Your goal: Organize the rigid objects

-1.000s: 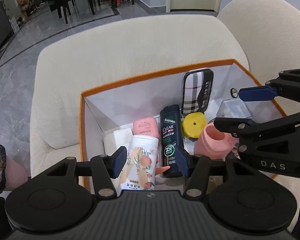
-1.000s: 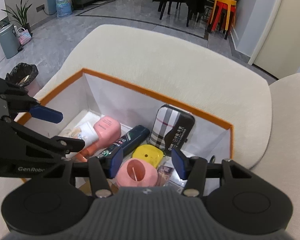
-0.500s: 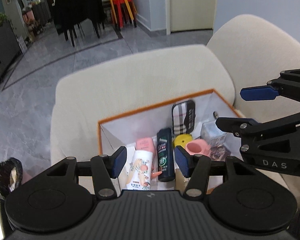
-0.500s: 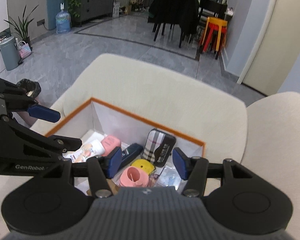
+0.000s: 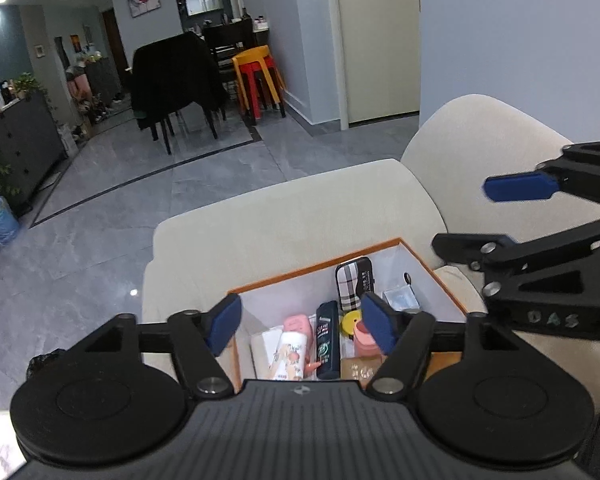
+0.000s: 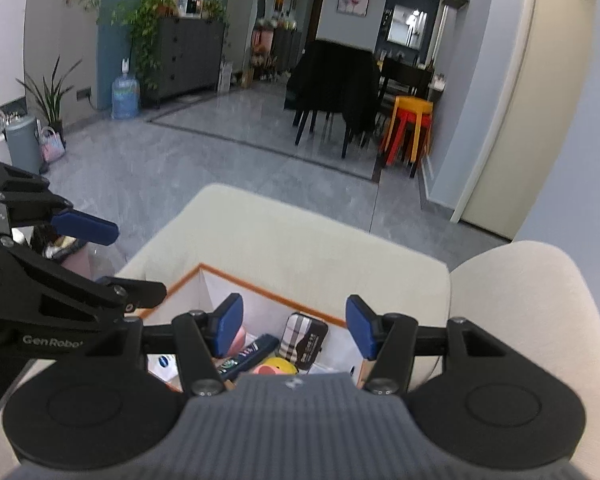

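Orange-rimmed box (image 5: 318,270) of toiletries on cream sofa (image 5: 284,216), well below both tools, left tool (image 5: 302,324) and right tool (image 6: 294,326) empty, jaws just opening, apart

We had two wrist fisheyes, each looking forward along its own fingers and tilted down. The left wrist view sat above the near edge of the orange-rimmed box (image 5: 312,270) on the cream sofa (image 5: 284,216), facing the dining area, with the right gripper (image 5: 496,216) entering from the right edge. The right wrist view looked over the same box (image 6: 260,292) from further right, with the left gripper (image 6: 128,260) entering from the left. Both views shared the box contents, the sofa back, the grey floor and the red and yellow stools (image 6: 410,124).
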`<move>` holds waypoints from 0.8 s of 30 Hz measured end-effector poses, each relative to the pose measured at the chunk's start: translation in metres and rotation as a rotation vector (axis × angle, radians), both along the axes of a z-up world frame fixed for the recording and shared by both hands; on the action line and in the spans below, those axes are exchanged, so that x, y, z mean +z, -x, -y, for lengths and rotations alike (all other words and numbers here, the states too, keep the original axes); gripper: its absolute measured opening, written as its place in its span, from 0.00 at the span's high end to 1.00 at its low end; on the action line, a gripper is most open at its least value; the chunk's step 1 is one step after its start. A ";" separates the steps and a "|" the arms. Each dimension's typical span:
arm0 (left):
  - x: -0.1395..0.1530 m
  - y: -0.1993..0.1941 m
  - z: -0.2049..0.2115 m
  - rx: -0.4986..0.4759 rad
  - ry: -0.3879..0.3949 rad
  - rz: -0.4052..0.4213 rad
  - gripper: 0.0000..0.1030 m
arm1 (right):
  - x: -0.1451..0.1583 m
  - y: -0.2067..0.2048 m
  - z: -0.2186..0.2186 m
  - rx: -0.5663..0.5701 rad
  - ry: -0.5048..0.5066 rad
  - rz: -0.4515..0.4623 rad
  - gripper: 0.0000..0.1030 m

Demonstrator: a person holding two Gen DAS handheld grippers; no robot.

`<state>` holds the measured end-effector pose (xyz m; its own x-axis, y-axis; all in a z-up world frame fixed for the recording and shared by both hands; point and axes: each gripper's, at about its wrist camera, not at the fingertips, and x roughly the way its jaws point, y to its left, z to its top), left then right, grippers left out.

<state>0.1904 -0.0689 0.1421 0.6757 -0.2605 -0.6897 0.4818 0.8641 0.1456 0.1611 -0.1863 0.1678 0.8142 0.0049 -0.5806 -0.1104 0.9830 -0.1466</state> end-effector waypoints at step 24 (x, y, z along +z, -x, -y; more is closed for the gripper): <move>-0.077 0.051 -0.042 0.202 0.143 -0.101 0.07 | -0.066 0.071 -0.005 -0.054 -0.162 -0.031 0.08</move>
<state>0.1396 -0.0270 0.0655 0.6533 -0.2264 -0.7224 0.3030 0.9527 -0.0246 0.0901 -0.1808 0.1014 0.7972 0.0570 -0.6010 -0.0583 0.9981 0.0173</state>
